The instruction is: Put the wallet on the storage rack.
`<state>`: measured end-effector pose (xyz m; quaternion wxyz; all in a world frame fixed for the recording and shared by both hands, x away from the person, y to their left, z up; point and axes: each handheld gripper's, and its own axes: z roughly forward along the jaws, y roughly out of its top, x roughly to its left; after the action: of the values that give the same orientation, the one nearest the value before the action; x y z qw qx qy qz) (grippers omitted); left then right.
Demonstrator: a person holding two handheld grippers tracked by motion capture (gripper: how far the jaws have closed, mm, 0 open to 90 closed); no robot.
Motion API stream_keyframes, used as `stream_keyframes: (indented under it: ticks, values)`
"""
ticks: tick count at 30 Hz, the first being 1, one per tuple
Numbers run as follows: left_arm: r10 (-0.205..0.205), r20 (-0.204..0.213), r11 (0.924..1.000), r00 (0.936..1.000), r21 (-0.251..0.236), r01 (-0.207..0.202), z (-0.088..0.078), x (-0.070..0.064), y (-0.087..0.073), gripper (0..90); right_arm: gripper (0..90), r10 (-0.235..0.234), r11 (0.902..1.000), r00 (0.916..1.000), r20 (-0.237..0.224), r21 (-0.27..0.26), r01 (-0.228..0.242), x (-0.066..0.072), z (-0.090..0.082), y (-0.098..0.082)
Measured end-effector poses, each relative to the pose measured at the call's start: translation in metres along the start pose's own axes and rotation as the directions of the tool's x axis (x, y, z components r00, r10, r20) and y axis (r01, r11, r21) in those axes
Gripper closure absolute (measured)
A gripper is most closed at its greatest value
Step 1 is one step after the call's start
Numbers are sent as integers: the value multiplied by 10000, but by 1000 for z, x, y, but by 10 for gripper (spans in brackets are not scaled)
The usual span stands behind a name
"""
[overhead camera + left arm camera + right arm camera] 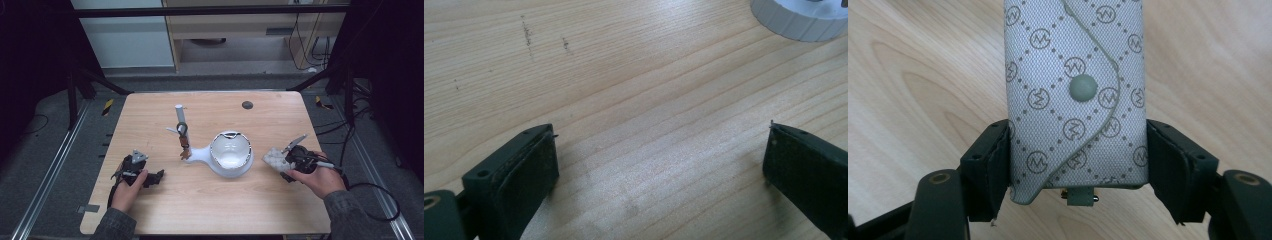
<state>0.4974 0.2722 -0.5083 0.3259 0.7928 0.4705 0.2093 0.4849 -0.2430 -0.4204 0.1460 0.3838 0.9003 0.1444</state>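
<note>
A grey-white pouch [1075, 95] with a diamond monogram print and a snap button sits between my right gripper's [1078, 165] jaws, whose pads press on its two long sides. From the high view, that pouch [273, 159] is held just above the table at the right, in my right gripper [282, 162]. A white bowl [231, 172] with a side arm stands at the centre. Beside it rises a white post [178, 114] with a key ring and brown strap [183, 141] hanging from it. My left gripper [156, 177] rests at the table's left, open, with bare wood between its jaws [659, 160].
The light wooden table [210, 205] has a small dark round disc [247, 104] near its far edge. The bowl's ribbed white wall [799, 22] shows at the top right of the left gripper view. Dark floor and metal frame rails surround the table.
</note>
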Motion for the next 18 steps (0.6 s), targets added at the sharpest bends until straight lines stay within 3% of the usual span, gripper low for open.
stream_keyframes:
  ticks: [7, 16, 18]
  values:
    - [1, -2, 10000, 10000, 6, -1, 0, 0, 0, 6, 314, -805, 9965, 9960, 399, -192, 813, 12, -35, 15]
    - [0, -2, 10000, 10000, 8, 0, 0, 0, 0, 5, 314, -1505, 9881, 9862, 692, -227, 1524, 22, -57, 31]
    - [-1, -4, 10000, 10000, 11, 1, 0, 0, 0, 4, 314, -1798, 9831, 9808, 753, -209, 1818, 25, -62, 37]
